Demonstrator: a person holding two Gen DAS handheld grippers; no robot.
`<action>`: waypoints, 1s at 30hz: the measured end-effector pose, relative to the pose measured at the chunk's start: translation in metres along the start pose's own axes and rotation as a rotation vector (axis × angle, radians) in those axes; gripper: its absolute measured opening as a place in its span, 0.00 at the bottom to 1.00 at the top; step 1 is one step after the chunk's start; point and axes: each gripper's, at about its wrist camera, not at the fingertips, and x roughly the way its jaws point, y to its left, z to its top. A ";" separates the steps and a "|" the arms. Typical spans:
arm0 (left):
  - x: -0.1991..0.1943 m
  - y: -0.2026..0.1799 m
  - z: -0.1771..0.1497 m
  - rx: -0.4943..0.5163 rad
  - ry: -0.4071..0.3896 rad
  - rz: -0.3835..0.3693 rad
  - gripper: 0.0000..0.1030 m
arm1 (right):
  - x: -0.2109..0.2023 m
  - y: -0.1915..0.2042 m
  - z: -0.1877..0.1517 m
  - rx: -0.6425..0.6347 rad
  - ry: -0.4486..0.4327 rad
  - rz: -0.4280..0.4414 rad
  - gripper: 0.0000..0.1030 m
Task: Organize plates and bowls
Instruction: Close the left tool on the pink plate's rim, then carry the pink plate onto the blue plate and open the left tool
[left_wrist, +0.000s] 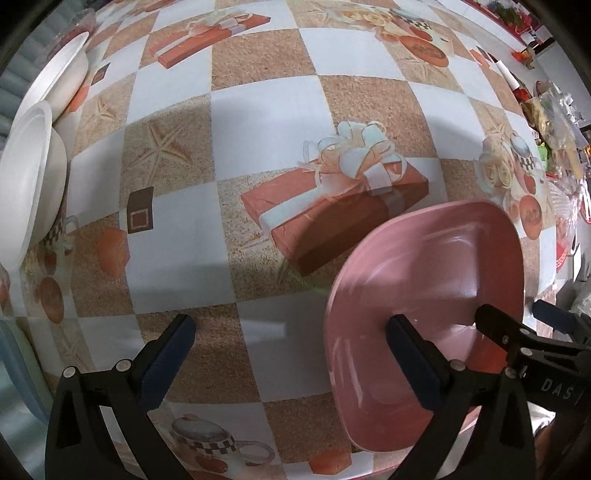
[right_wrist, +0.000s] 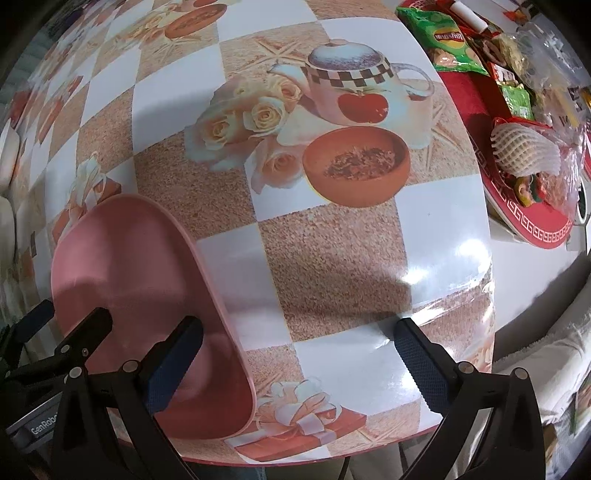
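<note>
A pink square plate (left_wrist: 424, 288) (right_wrist: 140, 280) lies flat on the checked tablecloth near the table's front edge. My left gripper (left_wrist: 291, 362) points down, open wide; its right finger hangs over the plate's inside, its left finger over bare cloth. My right gripper (right_wrist: 297, 365) is open just as wide, with its left finger over the plate and its right finger over the cloth. No pad presses on the plate. Each gripper shows in the other's view: the right gripper (left_wrist: 513, 314) and the left gripper (right_wrist: 74, 312). Two white bowls (left_wrist: 33, 177) (left_wrist: 62, 74) sit at the far left.
A red tray (right_wrist: 535, 229) piled with snacks and a green crisp bag (right_wrist: 450, 40) stands to the right of the table. The table's front edge (right_wrist: 332, 456) runs just below the plate. A pale blue tub (left_wrist: 14, 369) is at the lower left.
</note>
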 end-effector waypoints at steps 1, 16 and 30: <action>0.000 0.000 0.000 0.000 0.005 -0.001 1.00 | 0.000 0.001 0.001 -0.008 0.001 -0.002 1.00; 0.005 0.024 0.006 -0.028 0.087 -0.005 0.97 | -0.010 0.027 0.006 -0.055 0.015 -0.003 0.68; -0.012 0.022 -0.005 0.164 0.043 -0.049 0.25 | -0.014 0.081 0.003 -0.090 0.065 0.030 0.35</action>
